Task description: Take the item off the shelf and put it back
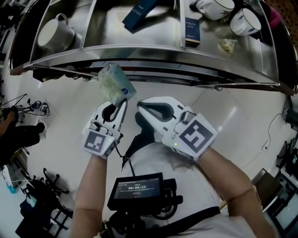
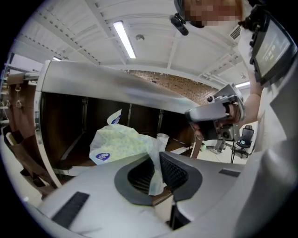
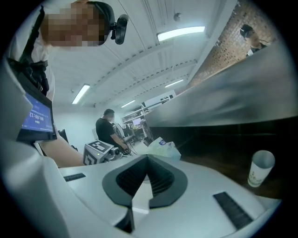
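My left gripper [image 1: 122,102] is shut on the edge of a pale green plastic packet [image 1: 115,82] with a blue round label, held in the air just in front of the metal shelf [image 1: 153,58]. In the left gripper view the packet [image 2: 122,142] fans out beyond the jaws, its thin edge pinched between the pads [image 2: 173,172]. My right gripper [image 1: 142,109] hangs beside it to the right, jaws shut with nothing between them. The right gripper view shows the shut jaws [image 3: 147,160] and the packet [image 3: 161,146] off to the left.
On the shelf's top tier stand a white mug [image 1: 55,31] at left, two dark blue boxes [image 1: 139,13] [image 1: 191,31] in the middle and white cups [image 1: 245,21] at right. A paper cup [image 3: 258,168] stands on a lower tier. A person works at a desk [image 3: 109,131] behind.
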`<action>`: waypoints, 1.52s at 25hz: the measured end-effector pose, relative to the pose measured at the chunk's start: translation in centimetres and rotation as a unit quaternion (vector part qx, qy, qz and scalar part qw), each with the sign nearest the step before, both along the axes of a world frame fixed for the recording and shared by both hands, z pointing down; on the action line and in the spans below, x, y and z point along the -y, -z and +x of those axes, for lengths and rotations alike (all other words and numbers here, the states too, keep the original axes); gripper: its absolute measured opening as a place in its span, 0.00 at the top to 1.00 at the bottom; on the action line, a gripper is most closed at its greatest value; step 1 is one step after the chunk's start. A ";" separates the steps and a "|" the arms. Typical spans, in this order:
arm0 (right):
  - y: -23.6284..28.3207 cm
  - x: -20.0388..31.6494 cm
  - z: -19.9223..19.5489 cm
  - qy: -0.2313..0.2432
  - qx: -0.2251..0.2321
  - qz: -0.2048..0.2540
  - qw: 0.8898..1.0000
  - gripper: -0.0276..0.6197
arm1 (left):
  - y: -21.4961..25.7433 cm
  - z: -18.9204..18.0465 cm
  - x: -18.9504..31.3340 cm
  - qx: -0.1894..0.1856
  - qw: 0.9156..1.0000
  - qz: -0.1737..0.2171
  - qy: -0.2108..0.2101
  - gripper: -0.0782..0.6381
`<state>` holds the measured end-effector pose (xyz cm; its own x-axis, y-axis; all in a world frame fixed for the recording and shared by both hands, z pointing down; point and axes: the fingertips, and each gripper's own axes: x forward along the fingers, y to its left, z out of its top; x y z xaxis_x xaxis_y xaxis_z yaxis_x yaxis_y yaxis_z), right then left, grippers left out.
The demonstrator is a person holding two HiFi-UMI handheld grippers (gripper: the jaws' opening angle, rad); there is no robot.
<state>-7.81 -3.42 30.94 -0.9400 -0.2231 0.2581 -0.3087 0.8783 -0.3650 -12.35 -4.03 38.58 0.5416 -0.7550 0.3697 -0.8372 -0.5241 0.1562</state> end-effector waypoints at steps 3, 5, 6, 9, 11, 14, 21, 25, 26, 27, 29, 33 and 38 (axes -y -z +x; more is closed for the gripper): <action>-1.7 0.6 1.9 -0.028 0.000 -0.014 1.000 0.94 | -2.4 1.3 2.1 0.016 1.000 -0.015 -0.011 0.84; -2.6 0.7 3.1 -0.042 -0.007 -0.035 0.998 0.95 | -3.6 2.0 3.8 0.026 0.999 -0.008 -0.020 0.84; -3.1 0.7 3.7 -0.049 -0.010 -0.038 0.998 0.95 | -4.2 2.3 4.7 0.031 0.999 -0.002 -0.023 0.84; -4.5 0.6 5.1 -0.065 -0.020 -0.049 0.996 0.94 | -5.8 3.0 7.3 0.047 0.999 0.001 -0.018 0.84; -5.4 0.3 5.9 -0.073 -0.025 -0.060 0.995 0.95 | -6.8 3.3 9.2 0.059 0.998 0.003 -0.013 0.84; -6.4 0.0 7.2 -0.088 -0.029 -0.071 0.993 0.94 | -7.6 4.0 11.9 0.073 0.997 0.007 -0.005 0.84; -8.1 -0.2 10.0 -0.120 -0.036 -0.090 0.988 0.94 | -8.5 6.0 16.8 0.090 0.996 0.014 -0.005 0.83; -8.5 -0.3 11.1 -0.131 -0.038 -0.103 0.985 0.94 | -9.4 6.9 17.9 0.097 0.995 0.005 -0.004 0.83; -8.6 -0.2 11.3 -0.136 -0.037 -0.103 0.985 0.94 | -9.6 7.1 18.1 0.099 0.995 0.003 -0.003 0.83; -8.7 0.0 11.7 -0.143 -0.034 -0.099 0.984 0.94 | -9.7 7.2 18.3 0.101 0.995 0.001 -0.001 0.83; -8.8 0.4 12.1 -0.151 -0.030 -0.092 0.984 0.95 | -10.1 7.4 18.7 0.105 0.994 -0.003 0.002 0.83; -8.8 0.1 12.3 -0.144 -0.035 -0.110 0.983 0.94 | -11.2 7.4 19.0 0.113 0.993 -0.017 0.009 0.80; -9.0 0.7 12.7 -0.157 -0.028 -0.093 0.983 0.94 | -11.3 7.7 19.1 0.131 0.991 -0.022 0.005 0.63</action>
<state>4.88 -4.14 39.90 -0.8150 -0.4443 0.3720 -0.5788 0.6553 -0.4854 -4.70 -23.15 49.84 0.4156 -0.7391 0.5302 -0.8567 -0.5138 -0.0447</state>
